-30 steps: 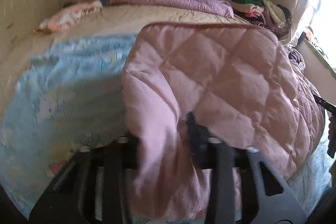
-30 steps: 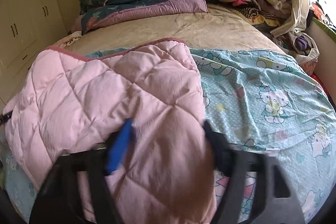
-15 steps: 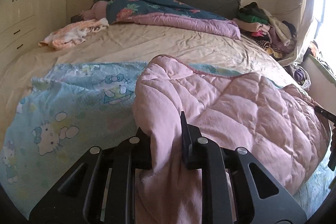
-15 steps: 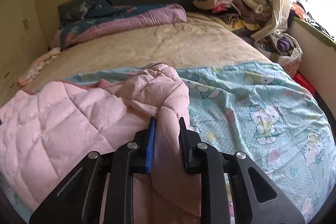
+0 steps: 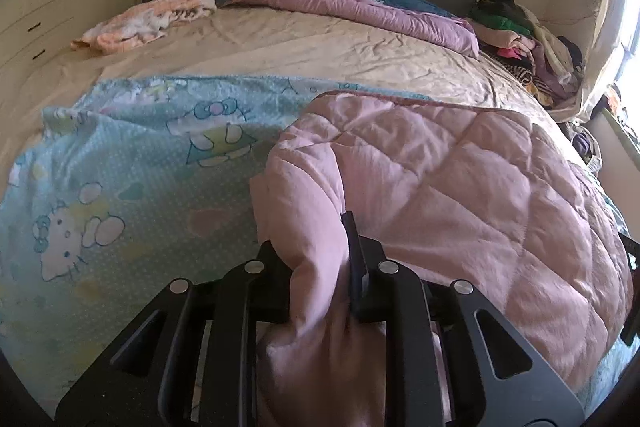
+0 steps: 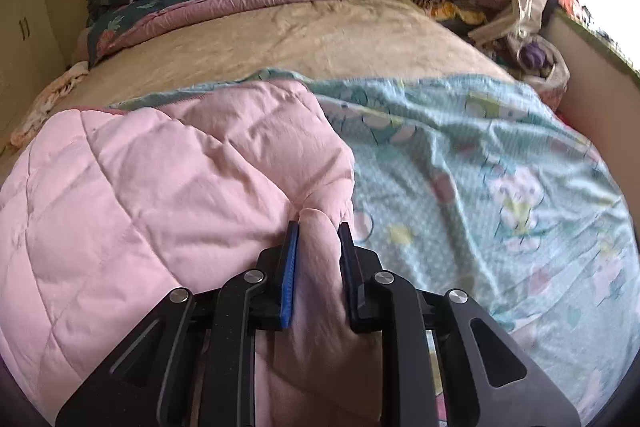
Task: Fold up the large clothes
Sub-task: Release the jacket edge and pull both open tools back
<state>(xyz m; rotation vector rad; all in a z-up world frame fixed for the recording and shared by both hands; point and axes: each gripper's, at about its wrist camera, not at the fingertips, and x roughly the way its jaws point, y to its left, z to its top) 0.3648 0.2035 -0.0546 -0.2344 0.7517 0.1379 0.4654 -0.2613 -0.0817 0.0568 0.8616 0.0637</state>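
Across the lower centre of both wrist views, a pink quilted blanket [image 5: 440, 187] lies doubled over on a pale blue cartoon-print sheet [image 5: 140, 163], which covers the near part of the bed [image 5: 320, 47].

**Step in hand.** The fold appears partly made — one layer of the blanket rests on another, and both grippers hold its near edge. Judged from the layout, this is a carrying stroke of a fold, not a release.

**Jaw state.**
- The left gripper [image 5: 316, 267] is clamped on a thick bunch of the pink blanket; fabric fills the gap and spills toward the lower edge of the frame.
- The right gripper [image 6: 316, 259] is likewise closed on a bunched corner, with the blue pad [image 6: 289, 279] pressed against the cloth.

**Position of the blanket.** In the left view it spreads from the jaws toward the right of the frame; in the right view it spreads toward the left. The blanket therefore spans between the two grippers.

**Next move.** Both corners likely need to travel together and land square on the layer beneath — uneven travel would skew the edge.
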